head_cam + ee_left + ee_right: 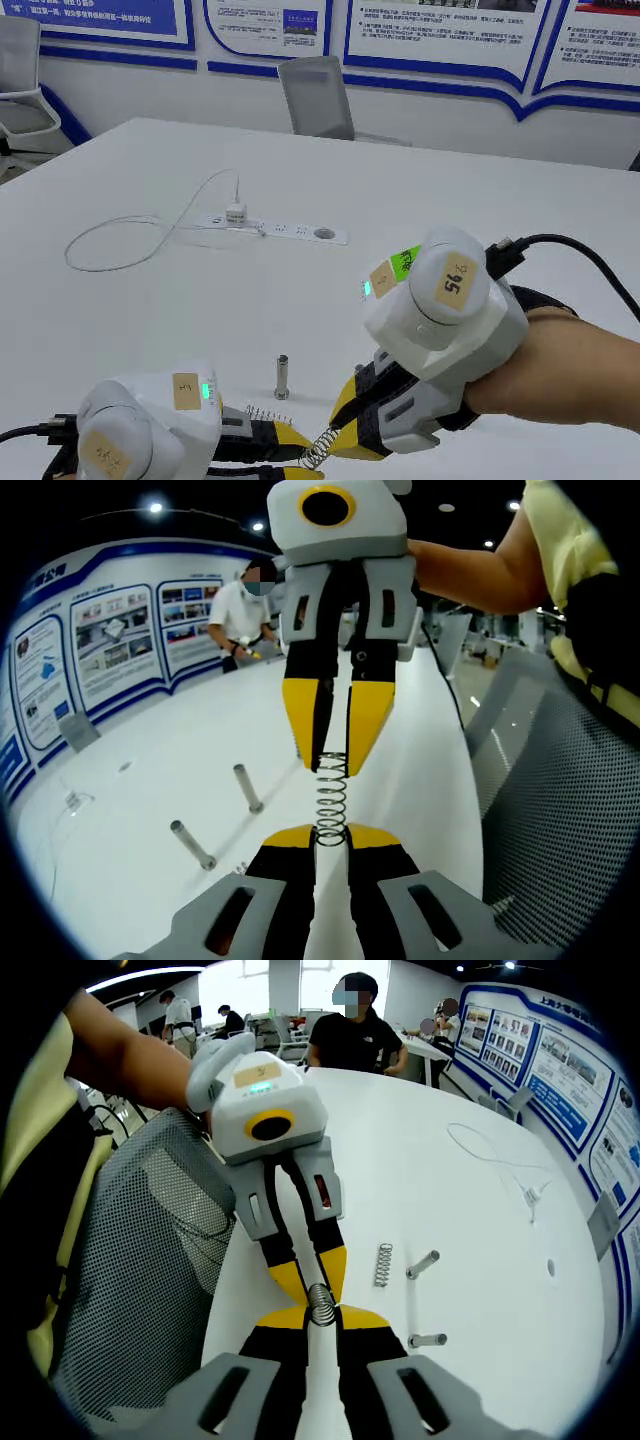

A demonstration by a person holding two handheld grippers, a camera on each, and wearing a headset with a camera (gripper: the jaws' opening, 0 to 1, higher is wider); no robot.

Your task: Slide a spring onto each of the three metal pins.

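Observation:
A small metal spring (318,448) (331,798) (318,1302) is stretched between both grippers just above the white table (400,200). My left gripper (300,462) (330,835) is shut on one end. My right gripper (335,440) (318,1317) is shut on the other end, and it faces the left one tip to tip. One metal pin (282,377) stands upright just beyond the yellow tips. Two pins (247,788) (190,844) show in the left gripper view and two pins (423,1264) (428,1340) in the right gripper view. A second spring (262,413) (383,1264) lies loose near the pins.
A white power strip (280,230) with a plug and a looping cable (110,250) lies mid-table. A grey chair (315,95) stands at the far edge, and a mesh chair (560,810) is close beside the near edge. People stand in the background (355,1030).

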